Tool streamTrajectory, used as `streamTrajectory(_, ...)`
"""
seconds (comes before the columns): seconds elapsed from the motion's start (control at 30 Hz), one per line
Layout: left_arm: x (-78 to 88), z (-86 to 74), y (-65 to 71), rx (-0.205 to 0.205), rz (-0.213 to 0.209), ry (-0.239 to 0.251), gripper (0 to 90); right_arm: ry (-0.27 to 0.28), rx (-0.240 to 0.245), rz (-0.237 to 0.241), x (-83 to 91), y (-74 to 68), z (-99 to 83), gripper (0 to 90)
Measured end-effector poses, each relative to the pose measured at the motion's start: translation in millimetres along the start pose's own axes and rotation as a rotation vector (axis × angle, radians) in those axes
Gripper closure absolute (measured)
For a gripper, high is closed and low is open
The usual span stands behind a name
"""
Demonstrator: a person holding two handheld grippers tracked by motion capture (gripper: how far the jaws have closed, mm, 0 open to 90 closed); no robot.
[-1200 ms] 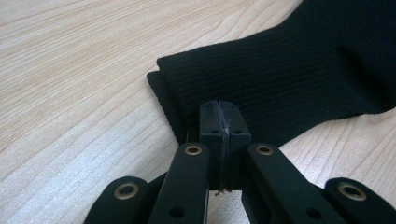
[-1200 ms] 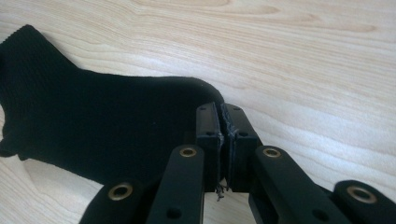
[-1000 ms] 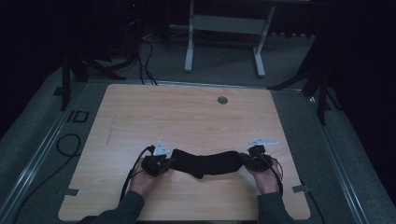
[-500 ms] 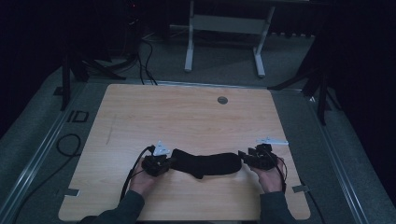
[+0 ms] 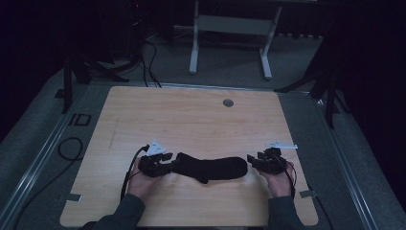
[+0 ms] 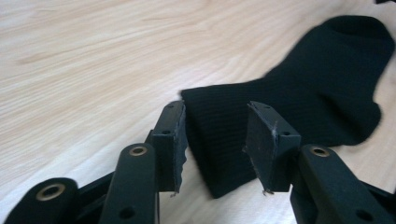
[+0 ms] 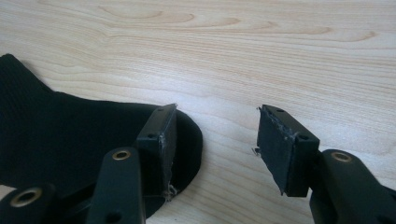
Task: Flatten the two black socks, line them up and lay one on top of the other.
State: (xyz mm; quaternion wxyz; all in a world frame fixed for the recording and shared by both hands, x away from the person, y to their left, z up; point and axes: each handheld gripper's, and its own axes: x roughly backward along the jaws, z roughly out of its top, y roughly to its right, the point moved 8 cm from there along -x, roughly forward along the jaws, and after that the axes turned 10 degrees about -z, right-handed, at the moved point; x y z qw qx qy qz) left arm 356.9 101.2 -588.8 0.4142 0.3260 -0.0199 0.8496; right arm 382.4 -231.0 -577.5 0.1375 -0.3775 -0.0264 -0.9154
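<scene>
We see a black sock (image 5: 210, 167) lying flat on the near part of the wooden table (image 5: 191, 120), stretched sideways between our two hands. The left gripper (image 5: 165, 162) sits at the sock's ribbed cuff end, the right gripper (image 5: 253, 161) at its rounded toe end.

In the left gripper view the left gripper (image 6: 215, 140) has just been opening: its jaws stand apart with the cuff of the sock (image 6: 299, 93) lying between them, and a gap shows on each side of the cloth, so nothing is pinched. The far edge of the sock runs out of that picture at the top right.

In the right gripper view the right gripper (image 7: 212, 140) has released too. Its jaws stand apart, bare table (image 7: 280, 56) shows between them, and the toe of the sock (image 7: 70, 135) lies under and behind one jaw only. Whether that jaw rests on the cloth or hangs just above it we cannot tell. The sock is cut off at that picture's left edge.

From above, both grippers are dark against the dark sock, so where tool ends and cloth begins is hard to make out; the pale three-cornered plates on top help us place them. Our forearms are cut off at the bottom edge. The room beyond the table lies in deep shadow, where a grey metal frame (image 5: 230, 28) and some floor cables (image 5: 153, 52) are just readable
</scene>
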Motion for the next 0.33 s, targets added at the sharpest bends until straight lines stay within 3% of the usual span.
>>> streamTrajectory(0.23, 2.7, -2.4, -13.4, 0.022, 0.068, -0.015, 56.7, 0.004, -0.022, -0.009, -0.4, 7.6, -0.2, 47.0)
streamTrajectory(0.27, 2.6, -3.9, -18.3, 0.032, 0.100, -0.023, 56.7, 0.006, -0.027, -0.023, -1.1, 12.2, -0.5, 46.9)
streamTrajectory(0.3, 2.6, -3.9, -18.3, 0.032, 0.100, -0.023, 56.7, 0.006, -0.027, -0.023, -1.1, 12.2, -0.5, 46.9)
streamTrajectory(0.33, 2.7, -5.1, -21.6, 0.041, 0.122, -0.029, 56.7, 0.009, -0.026, -0.055, -3.7, 18.9, -1.5, 46.6)
